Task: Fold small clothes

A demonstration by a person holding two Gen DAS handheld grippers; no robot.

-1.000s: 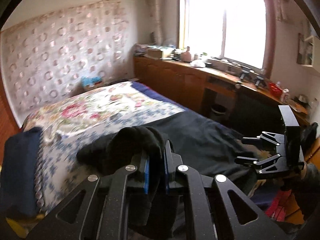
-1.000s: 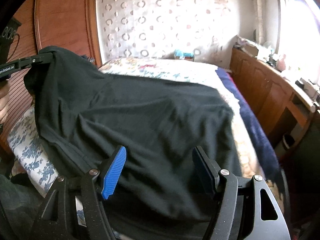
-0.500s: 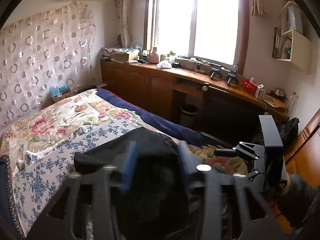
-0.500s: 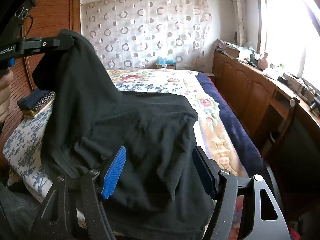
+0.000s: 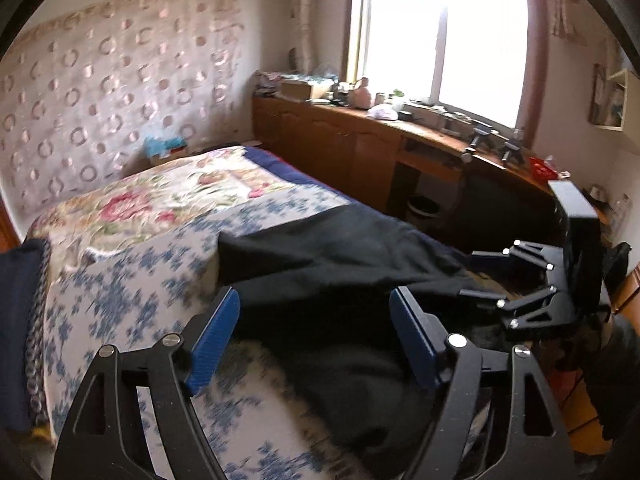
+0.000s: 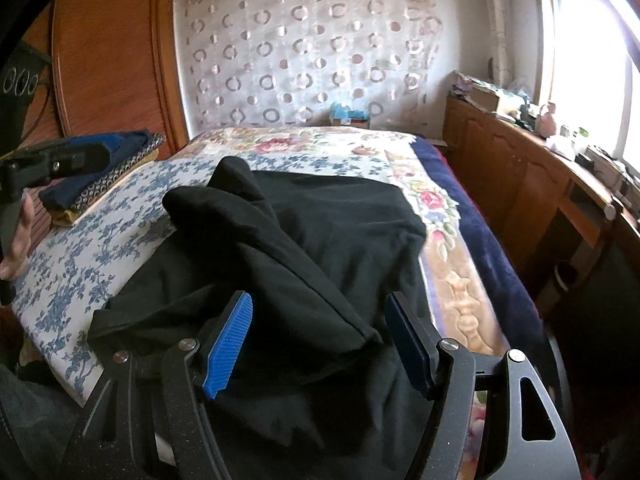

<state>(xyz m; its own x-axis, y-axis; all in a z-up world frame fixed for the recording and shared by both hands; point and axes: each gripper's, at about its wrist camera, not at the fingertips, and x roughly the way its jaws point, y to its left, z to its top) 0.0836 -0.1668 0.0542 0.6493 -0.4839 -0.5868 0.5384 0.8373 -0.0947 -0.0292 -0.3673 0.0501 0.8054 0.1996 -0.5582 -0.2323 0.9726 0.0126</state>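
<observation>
A black garment (image 6: pixel 312 248) lies rumpled on the flowered bed, its left part folded over toward the right; it also shows in the left wrist view (image 5: pixel 344 264). My left gripper (image 5: pixel 316 336) is open and empty above the garment's near edge. My right gripper (image 6: pixel 320 340) is open and empty, with the fold's lower corner lying between its blue pads (image 6: pixel 228 348). The right gripper also shows at the right of the left wrist view (image 5: pixel 532 288). The left gripper (image 6: pixel 48 164) is partly visible at the left edge of the right wrist view.
The bed (image 6: pixel 100 240) has a blue-flowered sheet and a rose-patterned quilt (image 5: pixel 152 200). A stack of folded clothes (image 6: pixel 100 164) sits by the wooden headboard. A wooden cabinet and desk (image 5: pixel 360 148) run along the window wall. A bin (image 5: pixel 424 206) stands under the desk.
My left gripper has opened and let go of the black garment's corner, which has dropped folded over onto the garment. The right gripper has stayed open.
</observation>
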